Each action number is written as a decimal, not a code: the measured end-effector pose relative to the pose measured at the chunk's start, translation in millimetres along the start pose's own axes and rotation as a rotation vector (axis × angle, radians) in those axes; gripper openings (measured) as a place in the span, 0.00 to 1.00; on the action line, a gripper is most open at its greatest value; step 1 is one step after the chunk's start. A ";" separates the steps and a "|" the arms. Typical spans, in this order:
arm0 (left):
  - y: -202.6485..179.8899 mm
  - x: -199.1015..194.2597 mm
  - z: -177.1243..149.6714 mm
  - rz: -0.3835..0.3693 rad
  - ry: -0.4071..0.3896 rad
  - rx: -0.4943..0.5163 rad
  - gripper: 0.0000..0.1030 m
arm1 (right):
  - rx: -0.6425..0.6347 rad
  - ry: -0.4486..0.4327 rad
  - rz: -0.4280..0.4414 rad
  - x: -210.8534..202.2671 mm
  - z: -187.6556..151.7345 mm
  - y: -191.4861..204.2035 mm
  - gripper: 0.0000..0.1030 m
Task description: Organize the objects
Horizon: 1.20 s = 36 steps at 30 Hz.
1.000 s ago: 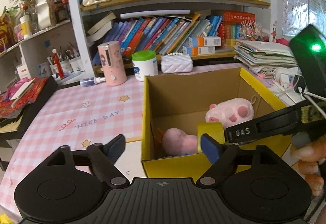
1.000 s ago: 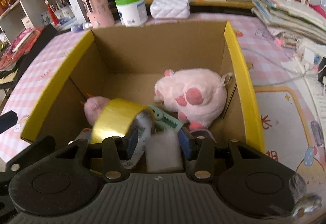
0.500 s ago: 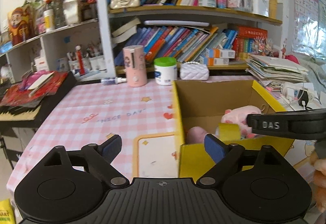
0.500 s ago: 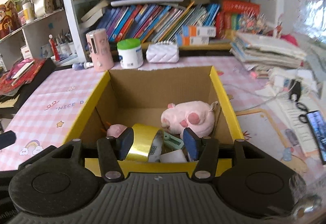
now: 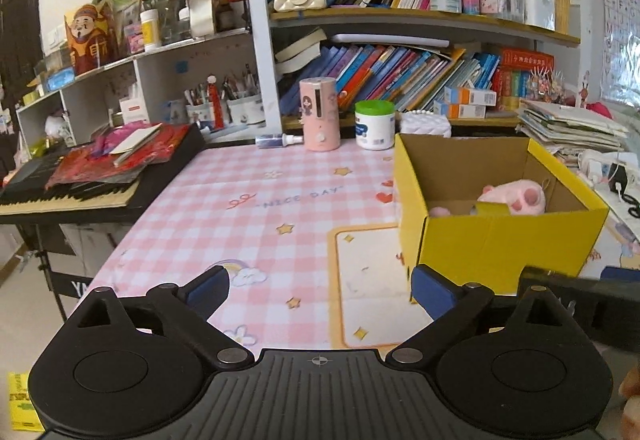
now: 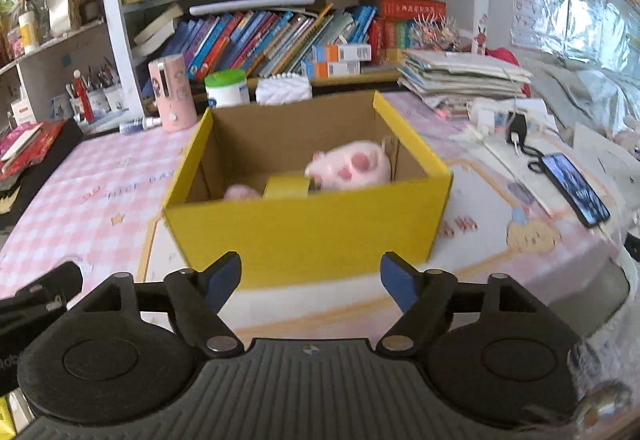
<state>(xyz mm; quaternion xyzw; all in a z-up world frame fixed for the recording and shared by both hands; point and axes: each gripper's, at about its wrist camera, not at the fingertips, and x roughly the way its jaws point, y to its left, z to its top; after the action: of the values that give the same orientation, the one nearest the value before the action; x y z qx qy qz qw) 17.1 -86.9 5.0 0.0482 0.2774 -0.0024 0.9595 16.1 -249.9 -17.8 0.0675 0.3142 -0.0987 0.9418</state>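
Observation:
A yellow cardboard box (image 5: 500, 244) (image 6: 312, 236) stands on the pink checked tablecloth. Inside it lie a pink plush toy (image 5: 516, 196) (image 6: 352, 164), a roll of yellow tape (image 5: 492, 209) (image 6: 286, 187) and a smaller pink plush (image 6: 240, 192). My left gripper (image 5: 320, 290) hangs over the table's near edge, left of the box, its jaws still opening with nothing between them. My right gripper (image 6: 310, 276) is in front of the box's near wall, its jaws opening, nothing between them. Part of the right gripper's body (image 5: 584, 300) shows low at the right in the left wrist view.
Behind the box stand a pink cylinder (image 5: 320, 114), a green-lidded white jar (image 5: 375, 124) and a white quilted purse (image 5: 426, 123), before full bookshelves. A keyboard with red papers (image 5: 80, 176) is at left. Stacked papers (image 6: 460, 80), cables and a phone (image 6: 576, 188) lie at right.
Both grippers have pulled back from the box toward the table's near edge. The right gripper has come out of the box, leaving the tape roll inside, and its jaws have widened. The left jaws have widened slightly.

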 end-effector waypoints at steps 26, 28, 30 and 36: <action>22.3 -40.7 -32.1 -0.060 -0.016 -0.012 0.99 | -0.106 0.091 0.019 -48.1 -61.7 48.7 0.94; 22.6 -42.0 -32.8 -0.057 -0.019 -0.013 1.00 | -0.104 0.090 0.019 -50.6 -63.2 48.7 0.94; 23.5 -43.2 -33.5 -0.059 -0.019 -0.015 1.00 | -0.106 0.086 0.019 -51.8 -64.4 49.5 0.95; 26.9 -40.9 -35.4 -0.064 0.014 -0.031 1.00 | -0.109 0.091 0.004 -54.6 -66.5 50.7 0.96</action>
<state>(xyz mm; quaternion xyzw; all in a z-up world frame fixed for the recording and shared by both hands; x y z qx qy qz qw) -35.4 -57.7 -0.6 0.0244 0.2853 -0.0286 0.9577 -53.6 -180.2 -34.2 0.0213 0.3616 -0.0762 0.9290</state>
